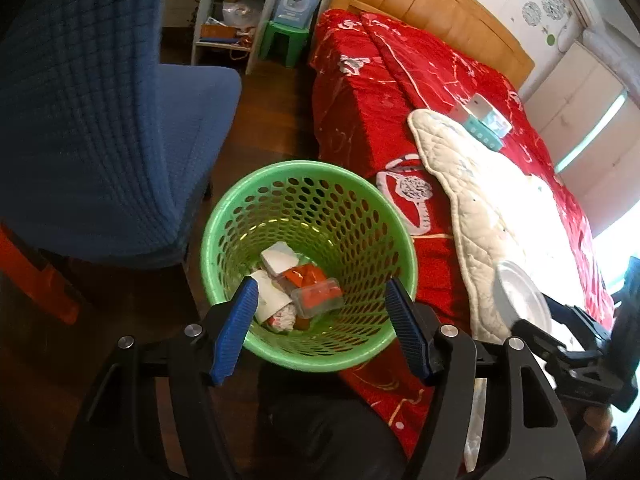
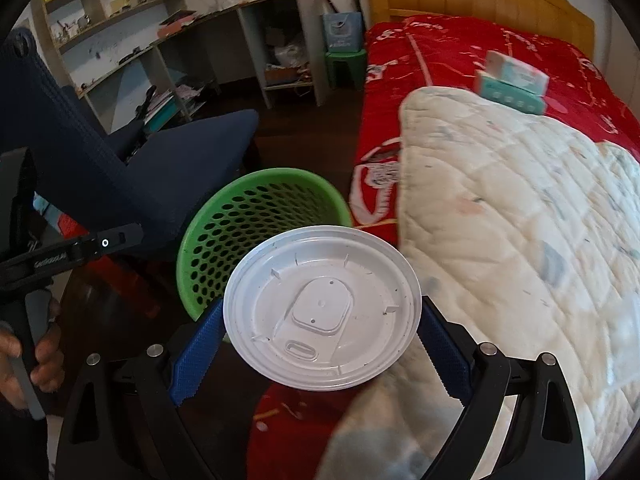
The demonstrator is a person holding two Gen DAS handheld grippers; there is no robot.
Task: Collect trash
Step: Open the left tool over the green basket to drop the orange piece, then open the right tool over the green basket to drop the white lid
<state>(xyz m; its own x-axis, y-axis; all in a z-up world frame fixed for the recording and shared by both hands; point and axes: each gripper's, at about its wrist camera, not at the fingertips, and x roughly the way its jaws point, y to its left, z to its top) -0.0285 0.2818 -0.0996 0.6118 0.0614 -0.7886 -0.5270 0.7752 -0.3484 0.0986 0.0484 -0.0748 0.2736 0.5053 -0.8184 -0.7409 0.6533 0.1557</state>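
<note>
A green perforated waste basket [image 1: 308,176] stands on the floor beside the bed and holds crumpled paper, white card, orange wrappers and a clear plastic box [image 1: 318,298]. My left gripper [image 1: 322,312] is open and empty, just above the basket's near rim. My right gripper [image 2: 322,328] is shut on a white plastic cup lid [image 2: 322,308], holding it flat over the bed edge, to the right of the basket [image 2: 256,188]. The lid also shows at the right of the left wrist view [image 1: 520,300].
A blue office chair [image 1: 100,120] stands left of the basket. The bed has a red cover [image 1: 380,80] and a white quilt [image 2: 520,220] with tissue packs [image 2: 512,80] on it. A green stool [image 1: 284,40] and shelves stand beyond.
</note>
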